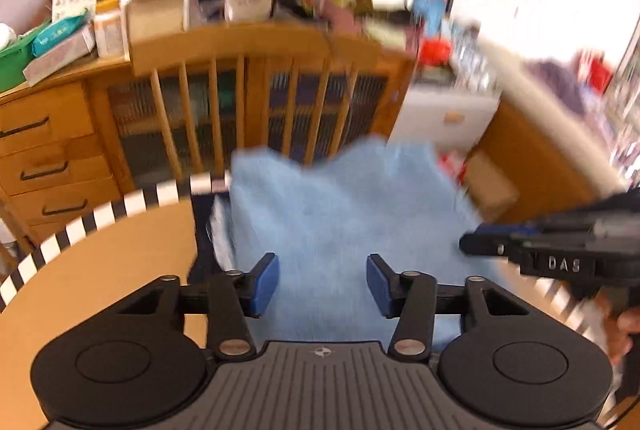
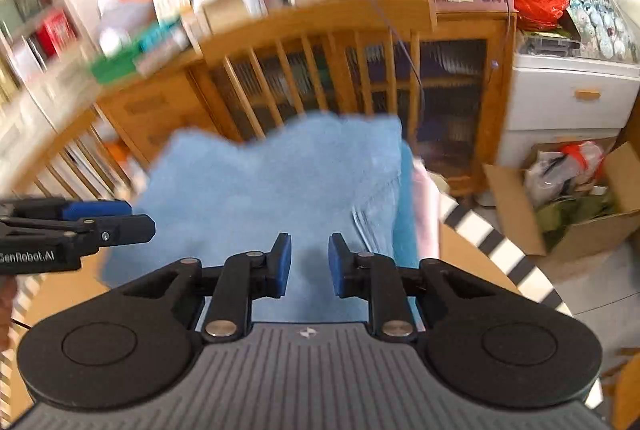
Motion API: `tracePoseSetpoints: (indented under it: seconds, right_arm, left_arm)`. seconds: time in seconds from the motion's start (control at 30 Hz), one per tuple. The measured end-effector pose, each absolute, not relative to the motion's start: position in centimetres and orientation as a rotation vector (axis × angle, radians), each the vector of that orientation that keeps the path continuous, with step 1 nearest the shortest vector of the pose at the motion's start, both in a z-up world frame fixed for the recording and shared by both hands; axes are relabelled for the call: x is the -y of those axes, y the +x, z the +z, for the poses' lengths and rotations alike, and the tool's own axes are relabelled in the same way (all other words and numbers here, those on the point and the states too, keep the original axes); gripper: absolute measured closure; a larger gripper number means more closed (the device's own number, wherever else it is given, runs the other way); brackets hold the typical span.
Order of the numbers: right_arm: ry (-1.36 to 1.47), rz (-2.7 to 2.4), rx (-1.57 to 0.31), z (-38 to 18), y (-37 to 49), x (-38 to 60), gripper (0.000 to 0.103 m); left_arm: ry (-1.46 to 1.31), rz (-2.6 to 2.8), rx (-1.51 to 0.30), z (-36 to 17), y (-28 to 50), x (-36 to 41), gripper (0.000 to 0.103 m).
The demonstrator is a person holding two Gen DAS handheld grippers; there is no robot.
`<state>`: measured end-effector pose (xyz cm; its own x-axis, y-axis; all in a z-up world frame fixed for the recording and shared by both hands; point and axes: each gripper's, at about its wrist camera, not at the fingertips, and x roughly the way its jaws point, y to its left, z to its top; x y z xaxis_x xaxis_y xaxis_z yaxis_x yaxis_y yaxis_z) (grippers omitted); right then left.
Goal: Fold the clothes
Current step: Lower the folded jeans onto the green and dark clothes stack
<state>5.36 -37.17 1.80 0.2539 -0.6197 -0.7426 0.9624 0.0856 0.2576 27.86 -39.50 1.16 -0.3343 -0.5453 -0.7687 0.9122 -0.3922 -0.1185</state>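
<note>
A light blue fleecy garment (image 1: 340, 206) (image 2: 260, 182) lies spread on a round tan table (image 1: 100, 270) (image 2: 472, 250) with a black-and-white striped rim. My left gripper (image 1: 323, 282) hovers over the garment's near part, open, with nothing between its blue pads. My right gripper (image 2: 309, 266) hangs over the same cloth with a narrower gap and grips nothing. Each gripper shows at the side of the other's view: the right gripper (image 1: 468, 242) and the left gripper (image 2: 140, 218). A dark striped garment (image 1: 204, 230) lies under the blue one's left edge, and a pink one (image 2: 424, 198) under its right edge.
Beyond the table stand a wooden chair back (image 1: 240, 46) (image 2: 320, 26) and a cluttered wooden cabinet (image 1: 48, 134) (image 2: 460, 78). A white drawer unit (image 2: 568, 98) and an open cardboard box (image 2: 580, 198) of bags sit on the floor at right.
</note>
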Motion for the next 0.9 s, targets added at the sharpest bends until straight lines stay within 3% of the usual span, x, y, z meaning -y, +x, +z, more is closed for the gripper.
tracePoseSetpoints:
  seconds: [0.17, 0.53, 0.63, 0.7, 0.77, 0.9]
  right_arm:
    - [0.846, -1.283, -0.464, -0.7, 4.8, 36.6, 0.086]
    - [0.802, -1.343, -0.506, -1.2, 6.3, 36.8, 0.086]
    - [0.887, -1.382, -0.354, -0.1, 5.8, 35.5, 0.077]
    - [0.883, -1.386, -0.263, 1.0, 5.8, 33.3, 0.064]
    - [0.809, -1.389, -0.237, 2.1, 6.4, 30.5, 0.053]
    - [0.643, -1.41, -0.289, 3.1, 8.2, 24.8, 0.043]
  left_arm:
    - [0.791, -1.847, -0.679, -1.6, 27.8, 38.8, 0.058]
    - [0.79, -1.807, -0.663, -1.3, 27.6, 38.2, 0.057]
    - [0.798, -1.774, -0.651, -0.5, 27.4, 37.7, 0.055]
    - [0.782, -1.759, -0.653, 0.6, 27.5, 36.5, 0.05]
    - [0.753, -1.772, -0.641, 1.5, 27.8, 34.8, 0.031]
    - [0.707, -1.8, -0.602, 2.8, 28.2, 31.0, 0.022]
